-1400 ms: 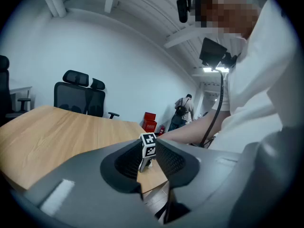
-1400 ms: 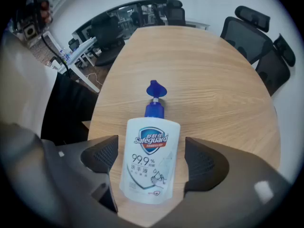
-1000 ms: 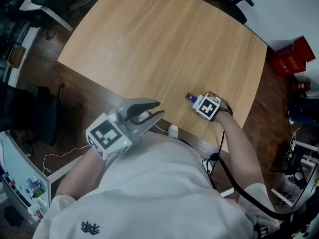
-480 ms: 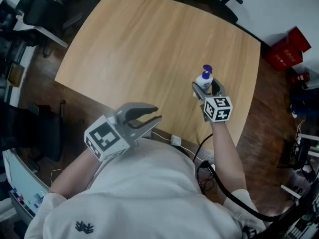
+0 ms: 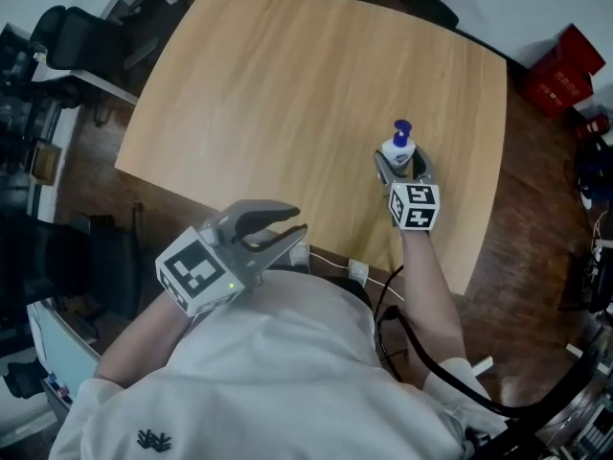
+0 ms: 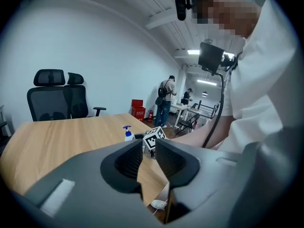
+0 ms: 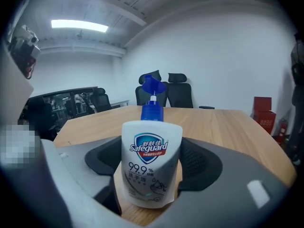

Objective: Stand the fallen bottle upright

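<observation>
Only the right gripper view shows the grip up close. The right hand-held gripper (image 7: 153, 161) is clenched on the bottle (image 7: 152, 172), with one dark pad against each side of its white body. The label reads Safeguard and 99.9%, and the blue pump (image 7: 152, 93) points straight up. The bottle's base sits low between the jaws, with bare wood showing round it. The body is opaque, so its fill cannot be seen.

The head view adds the place. The bottle (image 5: 397, 149) stands upright on the counter (image 5: 287, 84), toward its right side and in from the near edge. The right hand-held gripper (image 5: 400, 164) closes round it from the near side. The right forearm (image 5: 421, 276) reaches out across the counter's edge, and the marker cube (image 5: 414, 206) faces up.

The left hand-held gripper (image 5: 293, 223) is held close to the body at the counter's near edge, well apart from the bottle. In its own view the left hand-held gripper (image 6: 149, 151) is released: its jaws stand a narrow gap apart with nothing between them. Past that gap appear the other gripper's marker cube (image 6: 153, 139) and, just beside it, the bottle (image 6: 127, 134). Beyond the counter are two black chairs (image 6: 57, 99) and a red box (image 6: 137, 109) by the wall.
</observation>
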Action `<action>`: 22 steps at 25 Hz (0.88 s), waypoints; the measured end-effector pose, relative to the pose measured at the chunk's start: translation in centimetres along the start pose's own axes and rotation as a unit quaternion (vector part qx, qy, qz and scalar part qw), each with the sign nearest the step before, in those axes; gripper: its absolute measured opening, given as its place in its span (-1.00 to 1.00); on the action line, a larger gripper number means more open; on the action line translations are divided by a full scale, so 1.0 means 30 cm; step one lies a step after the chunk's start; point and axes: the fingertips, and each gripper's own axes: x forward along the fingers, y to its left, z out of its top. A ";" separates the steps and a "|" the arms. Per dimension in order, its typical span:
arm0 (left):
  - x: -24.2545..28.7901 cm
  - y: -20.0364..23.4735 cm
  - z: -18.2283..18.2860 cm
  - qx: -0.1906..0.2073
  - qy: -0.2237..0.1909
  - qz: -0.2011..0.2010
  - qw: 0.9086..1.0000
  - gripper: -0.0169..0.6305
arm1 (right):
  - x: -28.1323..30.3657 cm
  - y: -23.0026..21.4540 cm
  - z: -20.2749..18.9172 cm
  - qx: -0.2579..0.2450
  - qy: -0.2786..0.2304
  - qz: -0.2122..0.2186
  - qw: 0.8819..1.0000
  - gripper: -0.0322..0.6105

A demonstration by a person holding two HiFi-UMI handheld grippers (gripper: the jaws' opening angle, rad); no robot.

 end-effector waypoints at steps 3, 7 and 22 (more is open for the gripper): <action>-0.002 -0.011 0.003 0.004 -0.003 -0.006 1.000 -0.69 | -0.042 0.008 -0.022 -0.007 -0.003 -0.015 1.000 0.24; 0.004 -0.028 -0.003 0.008 0.004 -0.014 1.000 -0.69 | -0.089 0.021 -0.034 0.004 -0.013 -0.032 0.999 0.24; 0.017 -0.050 0.002 0.034 0.044 -0.045 0.997 -0.69 | -0.167 0.111 -0.017 -0.016 -0.075 -0.045 0.996 0.26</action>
